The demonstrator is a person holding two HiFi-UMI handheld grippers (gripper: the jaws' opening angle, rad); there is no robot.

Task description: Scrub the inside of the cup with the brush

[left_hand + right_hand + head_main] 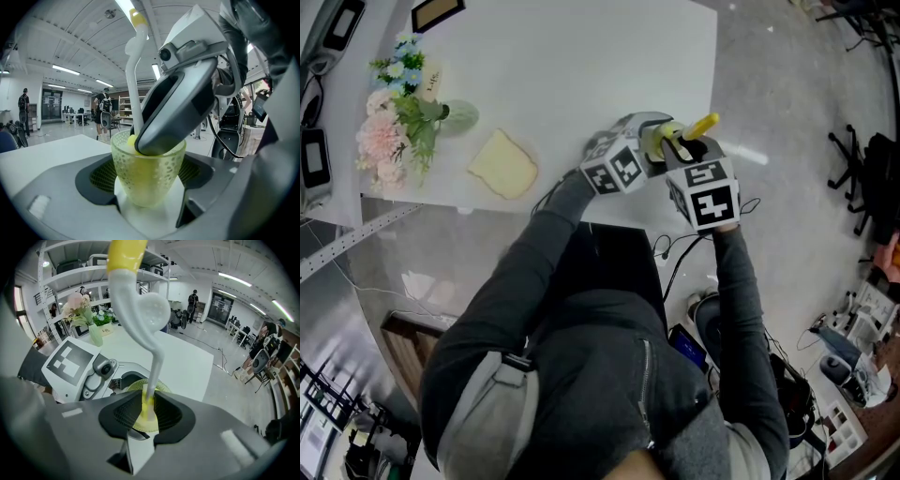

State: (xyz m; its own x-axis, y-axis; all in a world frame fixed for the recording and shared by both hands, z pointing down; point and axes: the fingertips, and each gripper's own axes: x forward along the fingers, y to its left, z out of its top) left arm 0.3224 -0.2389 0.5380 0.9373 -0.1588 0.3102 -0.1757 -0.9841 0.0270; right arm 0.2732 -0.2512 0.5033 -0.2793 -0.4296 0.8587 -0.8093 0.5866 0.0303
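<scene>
Left gripper view | left gripper (146,190) clamps cup (140,171) | right gripper (147,411) clamps brush (140,319), entering from 12 o'clock | best: hold cup steady, sweep head round wall

A white table (581,56) stands on a glossy grey floor (787,84). Flowers (394,122) sit at its left end; a black chair (862,178) stands well to its right. Strip lights (65,70) line the ceiling above.
</scene>
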